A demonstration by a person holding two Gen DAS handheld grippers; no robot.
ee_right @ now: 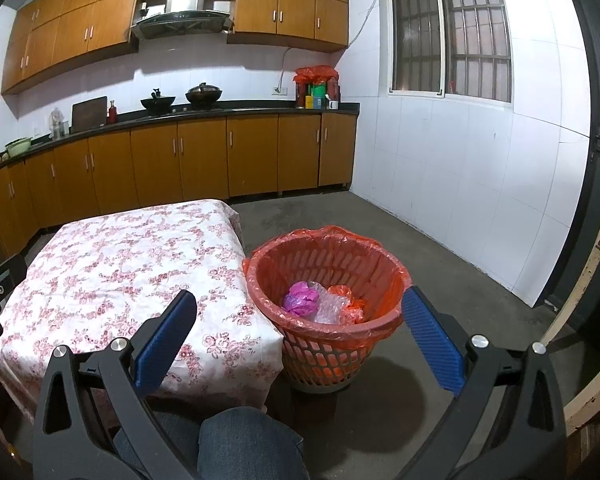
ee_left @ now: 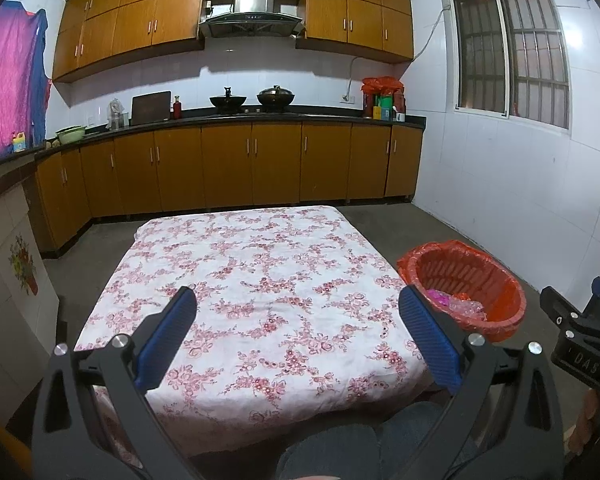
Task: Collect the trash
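A red basket (ee_right: 376, 264) lined with a red bag stands on the floor right of the table; it also shows in the left wrist view (ee_left: 508, 300). Inside lie a crumpled pink bag (ee_right: 300, 298), bubble wrap (ee_right: 332, 306) and a red plastic scrap (ee_right: 350, 304). My left gripper (ee_left: 298, 304) is open and empty above the near part of the floral tablecloth (ee_left: 260, 272). My right gripper (ee_right: 300, 308) is open and empty, held above and in front of the basket. The right gripper's body shows at the left wrist view's right edge (ee_left: 580, 328).
The low table (ee_right: 120, 256) carries only the floral cloth. Kitchen cabinets (ee_left: 228, 168) and a counter with woks (ee_left: 276, 98) run along the back wall. A white tiled wall with a window (ee_right: 452, 28) is to the right. My jeans-clad knee (ee_right: 252, 444) is at the bottom.
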